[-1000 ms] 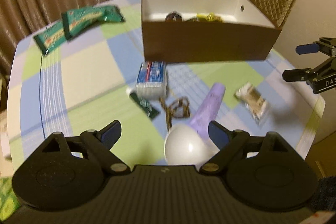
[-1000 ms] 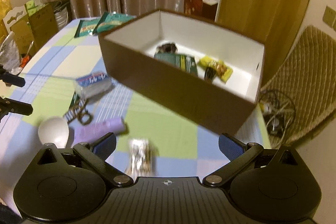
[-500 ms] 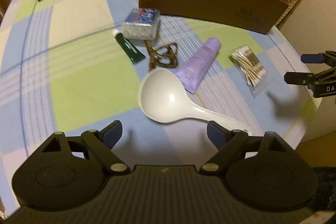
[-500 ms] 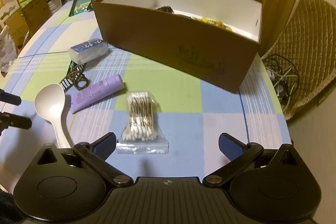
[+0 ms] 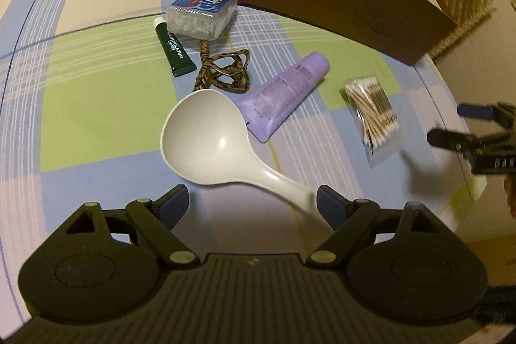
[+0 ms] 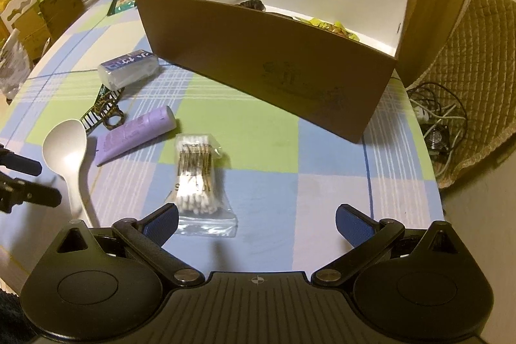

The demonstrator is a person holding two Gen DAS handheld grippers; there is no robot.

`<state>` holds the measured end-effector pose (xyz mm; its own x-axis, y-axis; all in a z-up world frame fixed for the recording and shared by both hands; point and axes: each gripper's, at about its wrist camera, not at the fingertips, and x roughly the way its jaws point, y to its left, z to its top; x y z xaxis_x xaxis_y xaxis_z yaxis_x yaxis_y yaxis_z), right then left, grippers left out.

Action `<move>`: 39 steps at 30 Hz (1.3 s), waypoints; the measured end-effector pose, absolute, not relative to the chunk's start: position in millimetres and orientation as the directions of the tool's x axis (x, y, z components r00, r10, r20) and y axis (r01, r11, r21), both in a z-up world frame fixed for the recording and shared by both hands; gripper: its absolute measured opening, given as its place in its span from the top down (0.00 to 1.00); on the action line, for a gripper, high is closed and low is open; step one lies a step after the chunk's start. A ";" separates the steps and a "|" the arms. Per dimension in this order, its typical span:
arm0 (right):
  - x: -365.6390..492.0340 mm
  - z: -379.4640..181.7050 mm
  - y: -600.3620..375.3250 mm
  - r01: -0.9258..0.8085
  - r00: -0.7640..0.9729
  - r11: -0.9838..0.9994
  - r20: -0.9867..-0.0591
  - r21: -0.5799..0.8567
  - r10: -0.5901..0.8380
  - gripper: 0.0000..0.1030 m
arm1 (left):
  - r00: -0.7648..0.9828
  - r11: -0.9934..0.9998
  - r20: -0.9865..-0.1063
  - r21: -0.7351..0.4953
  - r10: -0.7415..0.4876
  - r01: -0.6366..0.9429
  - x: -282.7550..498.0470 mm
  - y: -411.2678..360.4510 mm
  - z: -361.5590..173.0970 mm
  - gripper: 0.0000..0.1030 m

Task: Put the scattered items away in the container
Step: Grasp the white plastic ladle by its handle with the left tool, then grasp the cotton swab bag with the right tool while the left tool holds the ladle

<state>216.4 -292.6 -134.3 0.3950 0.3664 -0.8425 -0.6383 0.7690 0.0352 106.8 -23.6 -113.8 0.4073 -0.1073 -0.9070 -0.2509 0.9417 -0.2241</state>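
L gripper point(image 5: 252, 202) fingers released, spread wide over the white spoon point(image 5: 206, 144) w/ its handle running between them, not pinched. R gripper point(image 6: 257, 220) fingers also released, hovering above the bag of cotton swabs point(image 6: 196, 173) on the checked worktop point(image 6: 274, 157). Purple tube point(image 6: 137, 134) lies just beside the spoon bowl; brown box point(image 6: 264, 70) stands behind, a few items inside

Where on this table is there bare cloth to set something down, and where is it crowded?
Bare: the stretch right of the cotton swab bag, below the brown box, and the area left of the white ladle. Crowded: ladle, purple tube, hair clip and green tube cluster together.
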 end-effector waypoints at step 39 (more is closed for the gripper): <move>224.3 -153.6 -263.6 -0.707 0.305 0.696 -0.836 0.121 0.455 0.02 | 0.432 0.971 -0.896 -0.003 0.103 -0.238 88.4 1.3 -117.1 0.86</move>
<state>224.3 -263.6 -153.6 0.3052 0.4551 -0.8365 -0.7073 0.6965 0.1208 88.4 1.3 -117.1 0.4320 0.1033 -0.8960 -0.2376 0.9714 -0.0025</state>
